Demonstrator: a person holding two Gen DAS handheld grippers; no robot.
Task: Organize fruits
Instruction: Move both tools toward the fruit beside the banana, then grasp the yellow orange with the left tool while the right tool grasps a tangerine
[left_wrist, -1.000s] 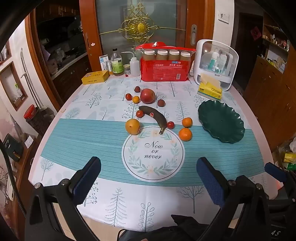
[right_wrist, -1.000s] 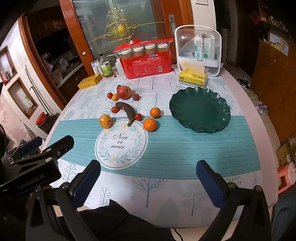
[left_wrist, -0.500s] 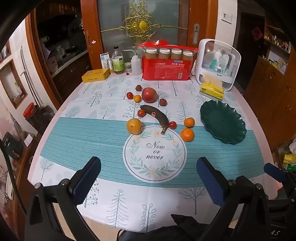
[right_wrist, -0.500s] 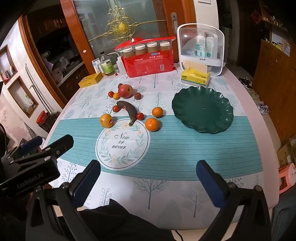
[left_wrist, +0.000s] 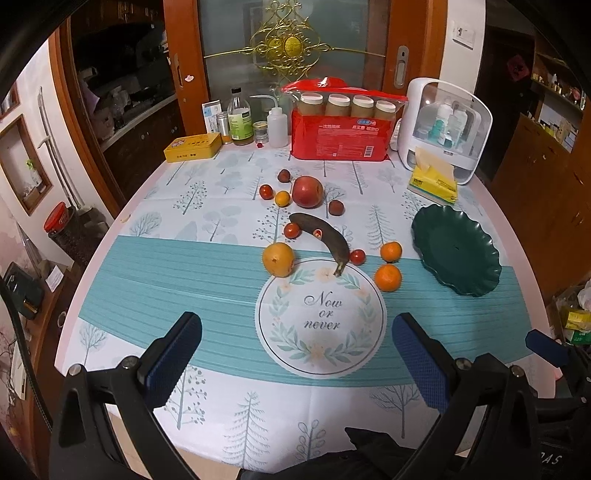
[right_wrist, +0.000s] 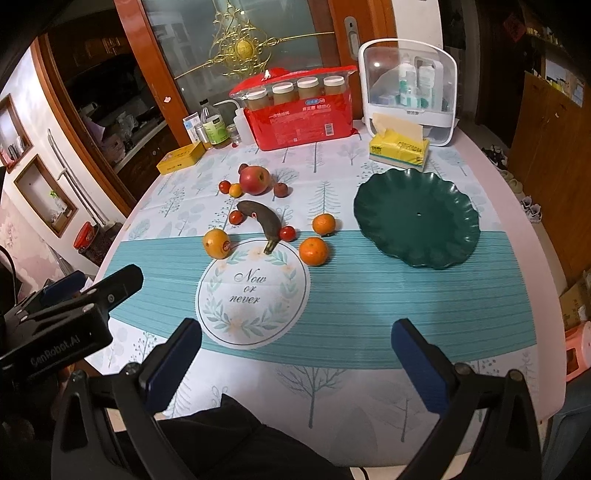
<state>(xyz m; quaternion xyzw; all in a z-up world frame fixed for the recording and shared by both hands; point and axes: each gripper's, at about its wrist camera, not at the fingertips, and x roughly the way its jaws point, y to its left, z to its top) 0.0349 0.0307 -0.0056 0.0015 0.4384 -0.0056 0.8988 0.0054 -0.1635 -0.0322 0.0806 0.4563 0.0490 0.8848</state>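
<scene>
hovering over the near edge of the table (left_wrist: 110, 236), the left gripper (left_wrist: 295, 354) and right gripper (right_wrist: 295, 354) both carry nothing, jaws spread wide. no fruit is in hand, so this looks like the approach before a first pick.

taking the green plate (right_wrist: 417, 218) as the landmark: it is bare, and all the fruit lies to its left. nearest it are two tangerines, one (right_wrist: 324, 224) just off its rim and another (right_wrist: 313, 251) nearer the grippers. further from it lie the dark banana (right_wrist: 263, 218) with small red fruits beside it, an orange (right_wrist: 216, 243), and beyond them a red apple (right_wrist: 255, 180) ringed by more small fruits.

the next move probably calls for one gripper to reach forward and close on a piece, likely a tangerine for the right side, since it has the shortest way to the plate. round fruit may roll if nudged.

the table wears a pale tree-print cloth with a teal band. behind the plate sit a yellow tissue pack (right_wrist: 399, 149), a white organiser and a red package; a glass-panelled wooden door stands beyond.
</scene>
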